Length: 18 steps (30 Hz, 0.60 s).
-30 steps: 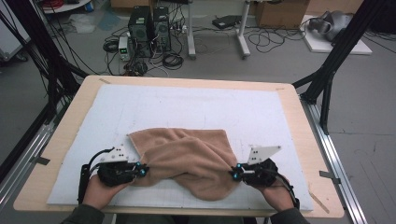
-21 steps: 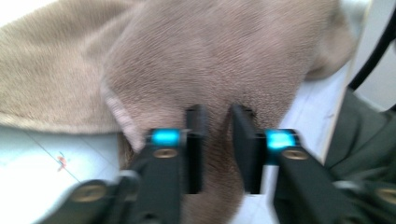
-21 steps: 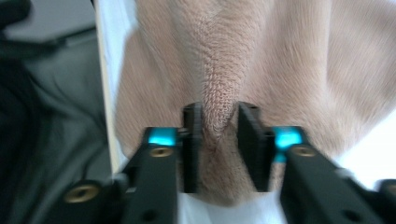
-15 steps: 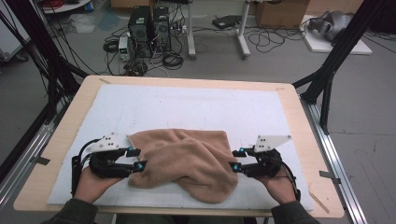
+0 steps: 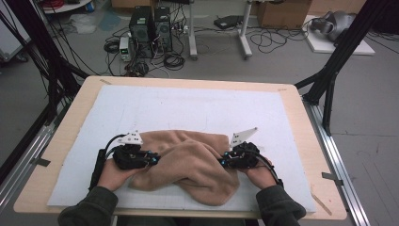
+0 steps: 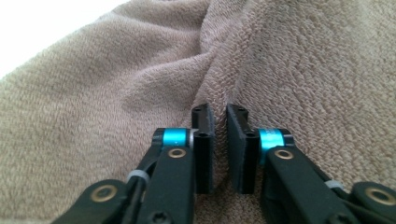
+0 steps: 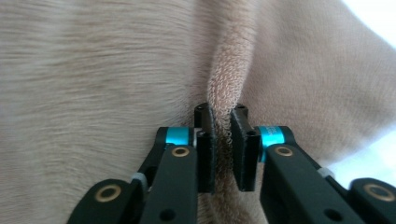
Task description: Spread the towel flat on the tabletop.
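Tan terry towel (image 5: 188,165) lay rumpled on the white-covered table (image 5: 197,110), bunched between the two tools. Left tool (image 6: 220,123) had just been closing and pinched a raised fold of the towel's edge; right tool (image 7: 220,122) likewise had just been closing, clamped on a ridge of pile between its pads. Grasping judged done on both sides; spreading or folding not yet begun, since the cloth sagged in heavy creases ahead of each tool, nothing flat or squared.
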Tool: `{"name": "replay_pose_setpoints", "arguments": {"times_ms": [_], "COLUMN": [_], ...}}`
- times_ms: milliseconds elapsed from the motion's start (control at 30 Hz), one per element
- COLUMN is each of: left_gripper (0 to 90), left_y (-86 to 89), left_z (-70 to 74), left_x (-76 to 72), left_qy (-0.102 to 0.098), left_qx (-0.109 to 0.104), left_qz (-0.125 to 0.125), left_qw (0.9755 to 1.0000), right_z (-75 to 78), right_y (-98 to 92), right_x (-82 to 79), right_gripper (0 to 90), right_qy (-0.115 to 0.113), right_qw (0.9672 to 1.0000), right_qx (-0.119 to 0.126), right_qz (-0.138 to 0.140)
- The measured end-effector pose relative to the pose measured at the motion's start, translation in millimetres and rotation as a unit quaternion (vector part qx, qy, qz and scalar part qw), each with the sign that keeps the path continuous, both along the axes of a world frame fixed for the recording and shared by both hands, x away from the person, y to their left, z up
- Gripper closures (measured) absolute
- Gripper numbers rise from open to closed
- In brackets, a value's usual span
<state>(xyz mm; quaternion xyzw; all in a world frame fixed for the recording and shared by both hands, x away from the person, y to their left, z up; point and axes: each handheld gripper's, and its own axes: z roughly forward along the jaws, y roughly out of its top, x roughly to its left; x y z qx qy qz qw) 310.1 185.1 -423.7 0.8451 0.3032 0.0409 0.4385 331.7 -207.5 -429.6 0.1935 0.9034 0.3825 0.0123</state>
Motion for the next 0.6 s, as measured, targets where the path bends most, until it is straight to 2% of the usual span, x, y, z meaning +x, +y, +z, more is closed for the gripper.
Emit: {"name": "replay_pose_setpoints", "arguments": {"times_ms": [100, 133, 200, 233, 267, 333, 367, 400, 433, 467, 533, 600], "left_gripper": [83.9, 84.7, 84.9, 85.1, 85.2, 85.3, 85.3, 85.1, 85.1, 83.5, 76.2, 68.5], "left_y": [3.8, 4.6, 5.6, 6.6, 7.3, 9.2, 10.4, 11.7, 13.5, 15.2, 22.3, 24.6], "left_z": [2.2, 4.4, 8.3, 10.4, 12.0, 14.4, 14.9, 15.0, 14.9, 15.1, 21.2, 24.8], "left_x": [-6.9, -10.0, -17.3, -21.1, -25.0, -33.0, -37.1, -40.2, -42.1, -43.1, -39.9, -37.1], "left_qy": [-0.008, -0.015, -0.021, -0.025, -0.028, -0.027, -0.024, -0.024, -0.021, -0.02, -0.021, -0.022], "left_qx": [0.002, 0.004, 0.003, 0.006, 0.006, 0.001, -0.002, -0.004, -0.007, -0.011, -0.023, -0.026], "left_qz": [0.006, 0.005, 0.002, -0.002, -0.005, -0.012, -0.015, -0.019, -0.021, -0.019, -0.01, -0.008], "left_qw": [0.9999, 0.9999, 0.9998, 0.9997, 0.9996, 0.9996, 0.9996, 0.9995, 0.9995, 0.9996, 0.9995, 0.9994], "right_z": [1.8, 3.4, 4.1, 5.9, 6.8, 7.8, 7.8, 8.6, 8.6, 12.1, 20.8, 30.1], "right_y": [-0.2, -3.3, -5.1, -10.9, -13.5, -16.2, -16.2, -16.4, -16.4, -16.9, -20.7, -27.1], "right_x": [-11.6, -24.4, -30.8, -44.1, -50.6, -63.0, -63.0, -72.7, -72.7, -75.5, -73.4, -66.2], "right_gripper": [83.1, 83.1, 83.2, 83.2, 83.2, 83.1, 83.1, 80.6, 80.6, 70.2, 62.2, 57.5], "right_qy": [-0.004, -0.008, -0.009, -0.011, -0.011, -0.005, -0.005, 0.006, 0.006, 0.007, -0.008, -0.018], "right_qw": [1.0, 1.0, 1.0, 0.9999, 0.9999, 0.9999, 0.9999, 0.9997, 0.9997, 0.9994, 0.9988, 0.9976], "right_qx": [-0.002, 0.0, 0.0, 0.004, 0.008, 0.011, 0.011, 0.014, 0.014, 0.027, 0.047, 0.067], "right_qz": [0.006, 0.004, 0.004, -0.001, -0.001, 0.004, 0.004, 0.019, 0.019, 0.019, 0.008, -0.01]}}
